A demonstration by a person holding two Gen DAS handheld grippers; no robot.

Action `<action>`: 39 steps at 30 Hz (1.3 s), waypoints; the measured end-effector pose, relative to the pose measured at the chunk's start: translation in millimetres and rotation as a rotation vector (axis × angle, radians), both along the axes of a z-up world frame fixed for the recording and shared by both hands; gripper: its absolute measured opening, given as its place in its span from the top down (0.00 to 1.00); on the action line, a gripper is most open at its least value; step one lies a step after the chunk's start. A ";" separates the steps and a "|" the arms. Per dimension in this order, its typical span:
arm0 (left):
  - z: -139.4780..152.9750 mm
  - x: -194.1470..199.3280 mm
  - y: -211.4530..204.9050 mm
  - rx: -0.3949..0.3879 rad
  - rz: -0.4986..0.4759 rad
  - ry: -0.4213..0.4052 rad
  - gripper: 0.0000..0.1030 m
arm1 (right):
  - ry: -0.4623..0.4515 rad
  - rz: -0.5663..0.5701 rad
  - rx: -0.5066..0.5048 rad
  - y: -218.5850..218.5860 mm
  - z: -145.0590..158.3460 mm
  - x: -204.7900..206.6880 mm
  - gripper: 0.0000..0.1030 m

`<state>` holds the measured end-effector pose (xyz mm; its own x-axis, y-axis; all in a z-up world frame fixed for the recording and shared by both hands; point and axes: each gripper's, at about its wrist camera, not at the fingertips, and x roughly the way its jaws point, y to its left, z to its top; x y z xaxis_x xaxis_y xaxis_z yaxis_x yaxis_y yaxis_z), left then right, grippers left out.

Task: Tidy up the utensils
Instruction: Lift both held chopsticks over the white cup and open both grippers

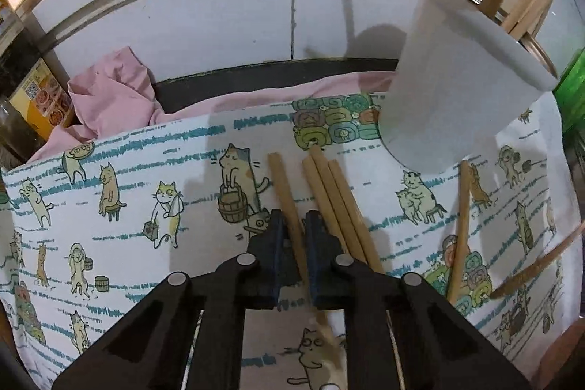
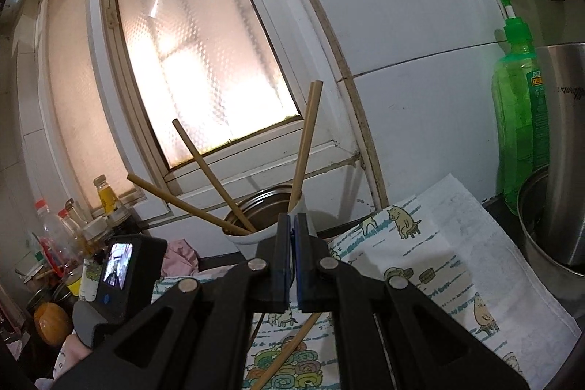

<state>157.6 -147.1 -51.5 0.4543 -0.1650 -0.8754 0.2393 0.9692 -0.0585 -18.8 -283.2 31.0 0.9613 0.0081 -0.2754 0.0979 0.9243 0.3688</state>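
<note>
My left gripper (image 1: 294,222) points down at the cat-print cloth (image 1: 128,189) and is shut on one wooden chopstick (image 1: 283,187), which runs between its blue pads. Three more chopsticks (image 1: 331,200) lie side by side just right of it. Further right lie a single chopstick (image 1: 461,225) and a blurred one (image 1: 537,267). The white holder cup (image 1: 457,79) stands at the cloth's back right. In the right wrist view the cup (image 2: 256,238) holds three chopsticks (image 2: 204,163). My right gripper (image 2: 292,225) hovers in front of it, shut, with nothing between its pads.
A green soap bottle (image 2: 519,105) and a steel pot (image 2: 563,152) stand at the right. Bottles and jars (image 2: 73,225) crowd the left under the window. A pink cloth (image 1: 109,90) is bunched at the back left. The left gripper's camera housing (image 2: 120,269) sits low left.
</note>
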 end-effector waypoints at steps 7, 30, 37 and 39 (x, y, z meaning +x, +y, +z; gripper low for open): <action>52.5 -27.5 26.1 -0.104 -0.064 -0.174 0.94 | -0.023 -0.011 0.007 -2.7 1.0 -4.1 0.98; 238.7 -129.7 11.2 -0.210 -0.167 -0.908 0.94 | -0.065 -0.053 0.023 -8.8 2.5 -9.3 0.98; 248.9 -110.5 -2.8 -0.316 -0.151 -0.947 0.94 | -0.105 -0.074 0.022 -14.2 24.1 -12.0 0.98; 248.6 -99.4 -4.9 -0.335 -0.151 -0.948 0.94 | -0.128 -0.064 0.006 -14.1 47.3 -14.8 0.98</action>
<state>58.2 -151.9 197.1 0.8912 -0.4491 -0.0640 0.4470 0.8934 -0.0442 -33.6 -297.3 78.2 0.9872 -0.0529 -0.1504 0.1081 0.9154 0.3878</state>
